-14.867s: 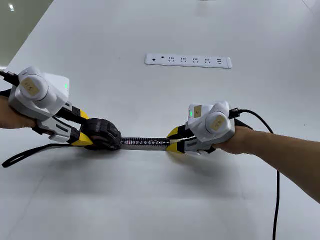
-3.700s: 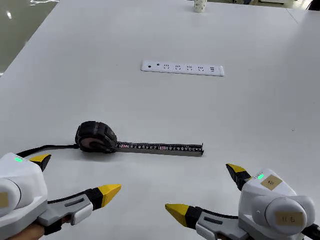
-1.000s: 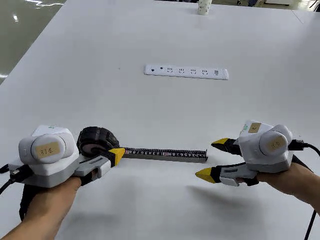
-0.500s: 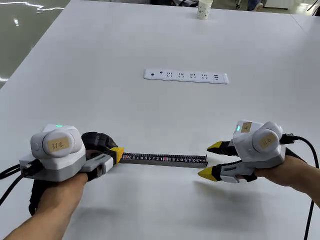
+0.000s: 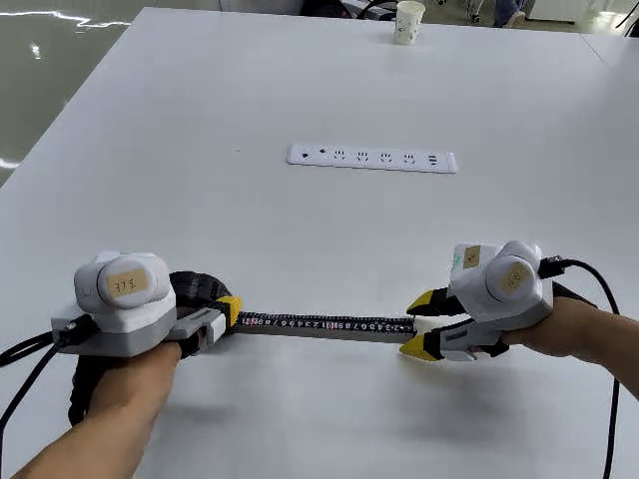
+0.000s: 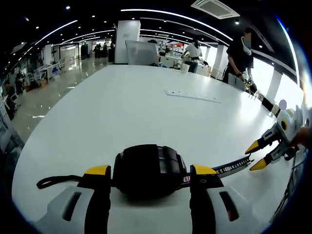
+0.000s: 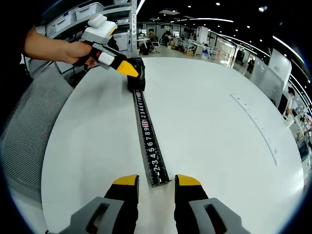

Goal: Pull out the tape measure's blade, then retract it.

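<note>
The tape measure point(image 5: 198, 290) is lying on the white desk point(image 5: 300, 230) at the near left, and its blade point(image 5: 324, 323) is stretching out flat toward the right. The left gripper point(image 6: 149, 170) is holding its fingers point(image 6: 97, 171) wide apart around the black case, one very near each side, but I cannot tell if they are pressing on it; the right gripper point(image 7: 157, 181) is holding its fingers point(image 7: 126, 181) a little open, with the blade's end sitting between the tips, not pinched. A power strip point(image 5: 371, 158) is lying further back, and a paper cup point(image 5: 405, 22) is standing at the far edge.
</note>
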A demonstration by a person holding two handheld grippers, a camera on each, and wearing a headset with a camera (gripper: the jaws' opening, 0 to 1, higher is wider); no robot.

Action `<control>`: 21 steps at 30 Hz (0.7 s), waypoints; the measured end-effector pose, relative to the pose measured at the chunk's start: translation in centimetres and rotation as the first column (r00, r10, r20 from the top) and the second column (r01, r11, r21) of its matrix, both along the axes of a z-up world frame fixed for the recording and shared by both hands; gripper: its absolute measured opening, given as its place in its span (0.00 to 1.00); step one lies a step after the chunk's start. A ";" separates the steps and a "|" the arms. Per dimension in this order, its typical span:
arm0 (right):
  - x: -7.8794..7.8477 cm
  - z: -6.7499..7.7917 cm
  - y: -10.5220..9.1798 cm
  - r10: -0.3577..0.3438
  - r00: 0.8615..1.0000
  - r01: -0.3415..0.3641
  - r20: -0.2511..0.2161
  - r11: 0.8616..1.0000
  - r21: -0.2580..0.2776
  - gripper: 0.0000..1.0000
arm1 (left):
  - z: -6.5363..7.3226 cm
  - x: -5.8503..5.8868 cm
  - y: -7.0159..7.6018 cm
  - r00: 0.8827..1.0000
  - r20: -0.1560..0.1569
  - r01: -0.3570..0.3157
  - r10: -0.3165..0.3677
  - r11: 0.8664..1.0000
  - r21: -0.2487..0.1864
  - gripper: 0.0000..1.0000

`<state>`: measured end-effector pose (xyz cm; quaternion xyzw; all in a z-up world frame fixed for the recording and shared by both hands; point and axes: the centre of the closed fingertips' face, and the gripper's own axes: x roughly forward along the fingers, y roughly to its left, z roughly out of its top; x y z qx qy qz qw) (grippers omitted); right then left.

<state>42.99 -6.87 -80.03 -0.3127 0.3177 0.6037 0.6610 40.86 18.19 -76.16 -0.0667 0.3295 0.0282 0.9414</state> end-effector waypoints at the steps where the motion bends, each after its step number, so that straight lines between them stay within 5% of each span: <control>1: 0.1 -0.1 0.0 0.000 1.000 0.000 0.000 1.000 -0.002 0.25 | 0.0 0.1 0.0 1.000 0.000 -0.001 0.001 1.000 0.000 0.61; 21: 0.0 -0.5 0.1 0.097 0.995 -0.098 -0.028 0.994 -0.050 0.12 | -0.5 0.7 -0.1 1.000 -0.030 0.001 -0.001 1.000 0.003 0.62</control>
